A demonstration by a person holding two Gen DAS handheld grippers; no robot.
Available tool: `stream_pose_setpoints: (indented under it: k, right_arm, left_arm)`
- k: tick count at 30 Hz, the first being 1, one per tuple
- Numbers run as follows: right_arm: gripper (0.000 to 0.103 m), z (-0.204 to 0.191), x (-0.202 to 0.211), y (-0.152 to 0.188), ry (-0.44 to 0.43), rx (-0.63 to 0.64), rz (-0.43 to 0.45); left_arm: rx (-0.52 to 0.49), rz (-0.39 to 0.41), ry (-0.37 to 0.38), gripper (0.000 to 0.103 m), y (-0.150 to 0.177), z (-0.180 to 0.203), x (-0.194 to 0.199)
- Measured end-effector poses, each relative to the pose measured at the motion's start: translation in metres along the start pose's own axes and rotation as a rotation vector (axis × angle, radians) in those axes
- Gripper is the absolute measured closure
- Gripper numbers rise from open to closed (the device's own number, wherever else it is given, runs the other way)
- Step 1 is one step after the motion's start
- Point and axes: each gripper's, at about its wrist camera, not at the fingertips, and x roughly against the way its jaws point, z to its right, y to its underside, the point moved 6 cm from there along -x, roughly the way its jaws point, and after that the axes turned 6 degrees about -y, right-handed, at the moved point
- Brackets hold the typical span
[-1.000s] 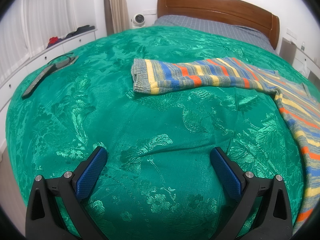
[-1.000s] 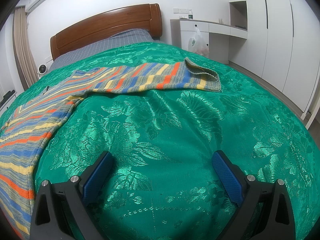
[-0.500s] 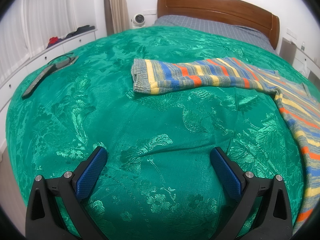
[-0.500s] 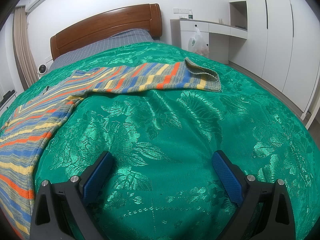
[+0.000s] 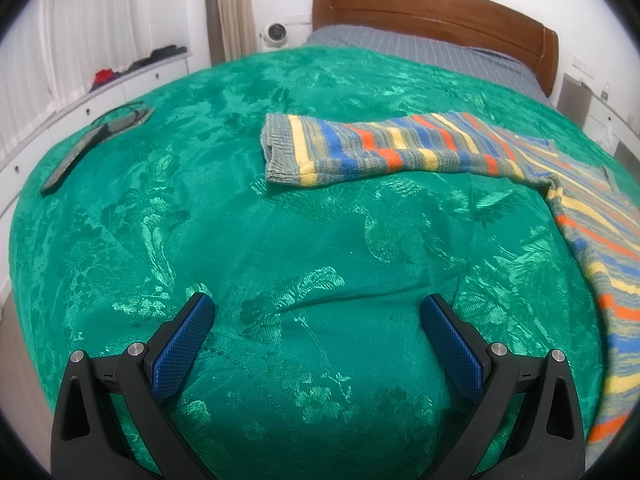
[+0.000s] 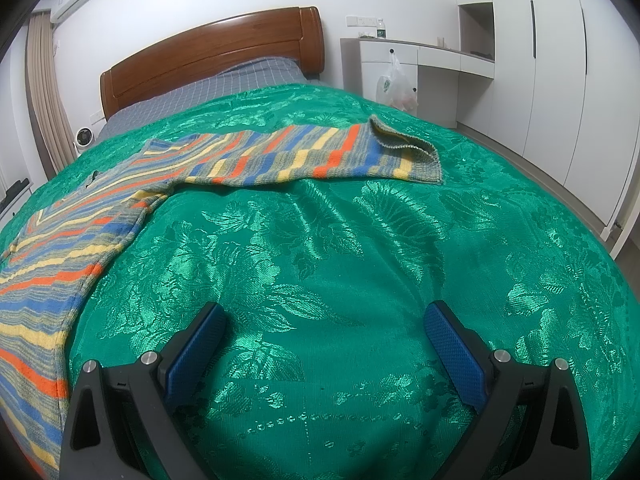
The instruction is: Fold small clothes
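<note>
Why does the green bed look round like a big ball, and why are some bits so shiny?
Left wrist view: the fisheye lens bulges the green bedspread and darkens the corners; sharp overall. Right wrist view: same bulge, bending the wardrobe doors; room light glints off the woven leaf pattern, and the right claw casts a shadow below.

Black angular frames, silver screws, blue cross-hatched pads on left gripper [image 5: 316, 314] and right gripper [image 6: 326, 320].
</note>
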Motion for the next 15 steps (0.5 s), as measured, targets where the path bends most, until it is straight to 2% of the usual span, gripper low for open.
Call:
stream_pose_setpoints:
  k: [3,4,6,7,10,11,12,13,15]
  right_arm:
    - [0.004,-0.001,0.001,-0.007,-0.002,0.022,-0.085]
    - [0.004,0.002,0.004,-0.015,-0.049,0.003,-0.126]
    - [0.004,0.018,0.019,-0.037,-0.148,-0.085,-0.104]
    - [0.004,0.028,0.025,-0.047,-0.17,-0.128,-0.083]
    - [0.004,0.079,0.035,-0.088,-0.254,-0.326,-0.021]
    - [0.005,0.094,0.032,-0.097,-0.271,-0.394,-0.026]
    - [0.011,0.107,0.026,-0.104,-0.292,-0.457,-0.044]
    - [0.02,0.12,0.013,-0.109,-0.326,-0.525,-0.09]
    - [0.026,0.137,-0.009,-0.113,-0.293,-0.55,-0.188]
  left_arm:
    - [0.021,-0.012,0.058,0.0,-0.005,-0.004,0.01]
    - [0.039,-0.001,0.082,0.0,-0.007,-0.007,0.015]
    - [0.073,0.009,0.137,0.0,-0.009,-0.01,0.024]
    - [0.087,0.017,0.156,0.0,-0.011,-0.012,0.028]
    - [0.087,0.041,0.158,0.0,-0.013,-0.012,0.033]
    - [0.08,0.047,0.151,0.0,-0.014,-0.011,0.033]
    - [0.072,0.049,0.143,0.0,-0.014,-0.009,0.033]
    - [0.061,0.047,0.133,0.0,-0.014,-0.006,0.03]
    - [0.045,0.035,0.114,0.0,-0.012,-0.003,0.026]
